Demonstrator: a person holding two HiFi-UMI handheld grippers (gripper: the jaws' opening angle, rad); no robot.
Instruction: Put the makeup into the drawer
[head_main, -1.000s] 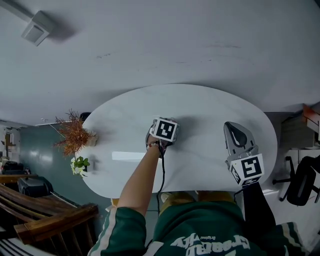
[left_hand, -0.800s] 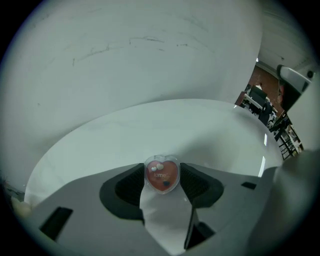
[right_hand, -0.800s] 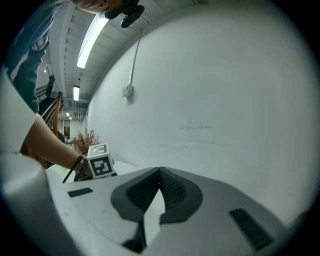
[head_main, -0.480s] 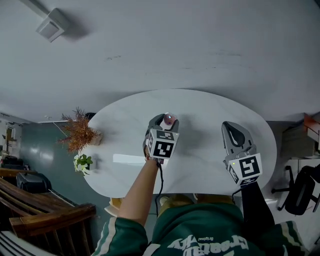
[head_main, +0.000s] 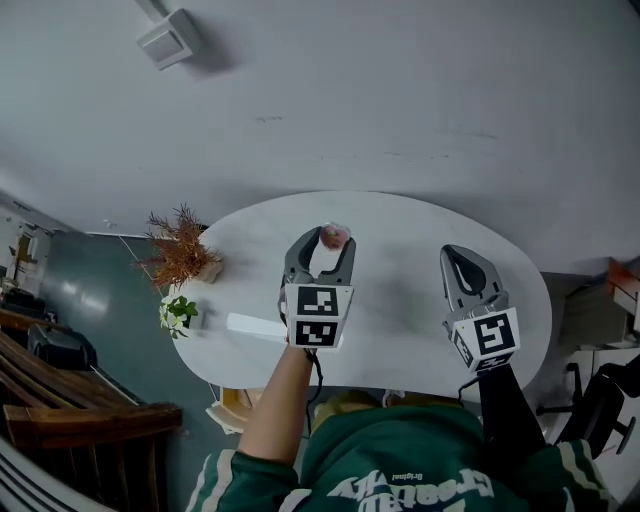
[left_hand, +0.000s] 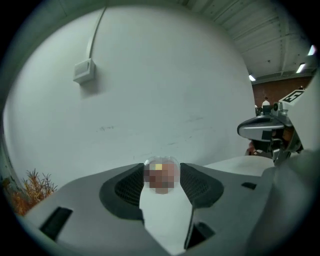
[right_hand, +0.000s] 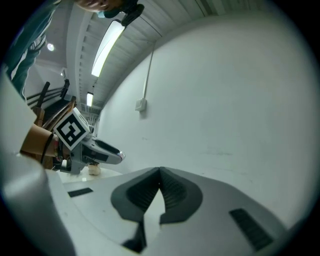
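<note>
A small round pinkish makeup piece (head_main: 336, 236) sits between the fingertips of my left gripper (head_main: 326, 240), which is shut on it and held up above the white oval table (head_main: 400, 330). In the left gripper view the same piece (left_hand: 161, 170) is gripped between the two dark pads (left_hand: 131, 186) and is partly covered by a mosaic patch. My right gripper (head_main: 456, 252) hovers over the right part of the table with its jaws together and nothing in them; its closed tips (right_hand: 160, 172) show in the right gripper view. No drawer is in view.
A dried orange plant (head_main: 180, 245) and a small green plant (head_main: 178, 312) stand at the table's left end. A wall box (head_main: 170, 38) hangs on the grey wall behind. Dark wooden furniture (head_main: 90, 430) is lower left, and a black chair (head_main: 600, 400) is lower right.
My left gripper has risen off the table with the makeup piece and tipped from pointing down to nearly level. The right gripper has lifted slightly.
</note>
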